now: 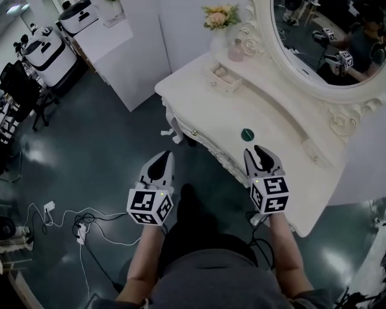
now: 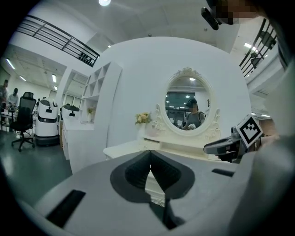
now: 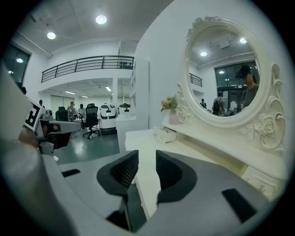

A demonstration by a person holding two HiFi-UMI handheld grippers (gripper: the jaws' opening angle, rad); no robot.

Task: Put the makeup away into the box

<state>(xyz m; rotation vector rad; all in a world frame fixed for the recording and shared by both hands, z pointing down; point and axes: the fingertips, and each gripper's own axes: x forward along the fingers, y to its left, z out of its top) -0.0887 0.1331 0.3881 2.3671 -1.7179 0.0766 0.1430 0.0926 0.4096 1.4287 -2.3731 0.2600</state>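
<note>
A small round dark green makeup compact [image 1: 247, 134] lies on the white dressing table [image 1: 205, 108], near its front edge. A small open white box [image 1: 222, 76] stands further back on the table, also seen in the right gripper view as the box [image 3: 165, 134]. My right gripper [image 1: 261, 151] hovers just in front of the compact, its jaws open with nothing between them [image 3: 146, 161]. My left gripper [image 1: 163, 158] is held off the table's left edge over the floor, its pads closed together and empty [image 2: 150, 159]. The compact is hidden in both gripper views.
An oval mirror [image 1: 338, 54] in an ornate frame backs the table, with a flower vase [image 1: 220, 17] and a pink bottle [image 1: 236, 52] beside it. A white cabinet [image 1: 123, 60] stands to the left. Cables [image 1: 78, 224] lie on the dark floor.
</note>
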